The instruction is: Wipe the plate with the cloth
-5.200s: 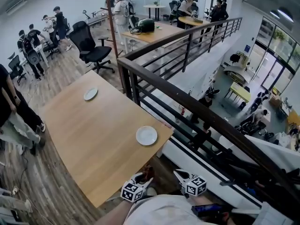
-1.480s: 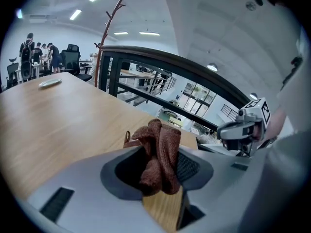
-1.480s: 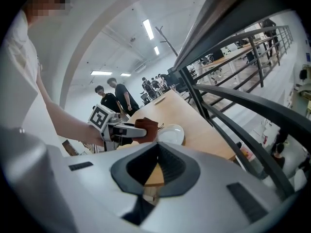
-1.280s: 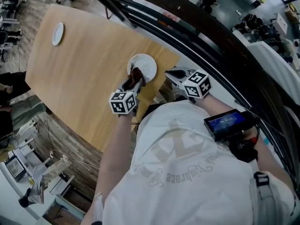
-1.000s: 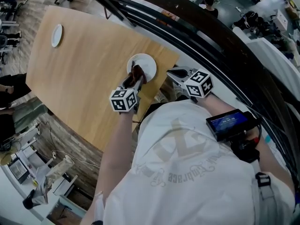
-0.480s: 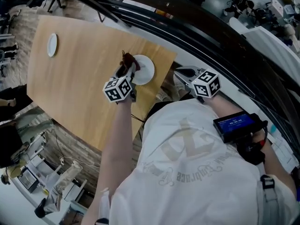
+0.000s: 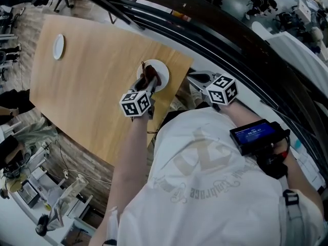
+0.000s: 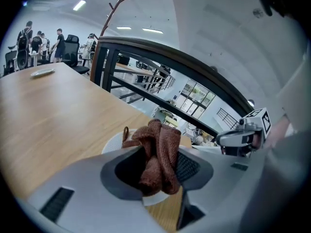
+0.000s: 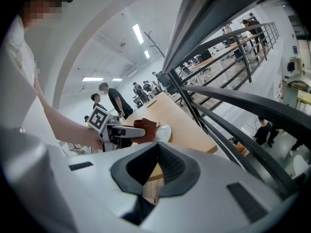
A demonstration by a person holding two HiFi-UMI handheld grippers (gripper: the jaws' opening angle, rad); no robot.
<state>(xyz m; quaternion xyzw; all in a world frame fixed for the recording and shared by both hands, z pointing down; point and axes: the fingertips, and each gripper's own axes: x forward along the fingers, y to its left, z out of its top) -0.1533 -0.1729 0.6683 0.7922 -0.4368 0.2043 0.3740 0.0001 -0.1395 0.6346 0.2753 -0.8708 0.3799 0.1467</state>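
Observation:
A white plate [image 7: 160,72] lies near the right corner of the wooden table [image 7: 92,86]. My left gripper [image 7: 148,83] is shut on a bunched brown cloth [image 8: 156,139], which rests on the left half of the plate [image 8: 112,142]. My right gripper [image 7: 195,78] hovers off the table's right edge, beside the plate, its jaws shut with nothing between them [image 9: 155,168]. In the right gripper view the left gripper [image 9: 122,133] holds the cloth [image 9: 146,129] against the plate [image 9: 165,132].
A second white plate [image 7: 59,46] lies at the table's far left end. A dark metal railing [image 7: 230,37] runs close along the table's right side, over a drop. People stand beyond the far end [image 8: 34,38]. A device with a lit screen [image 7: 254,135] rides on the right forearm.
The left gripper has carried the cloth from the plate's left rim back onto the plate. The right gripper has stayed beside the table edge.

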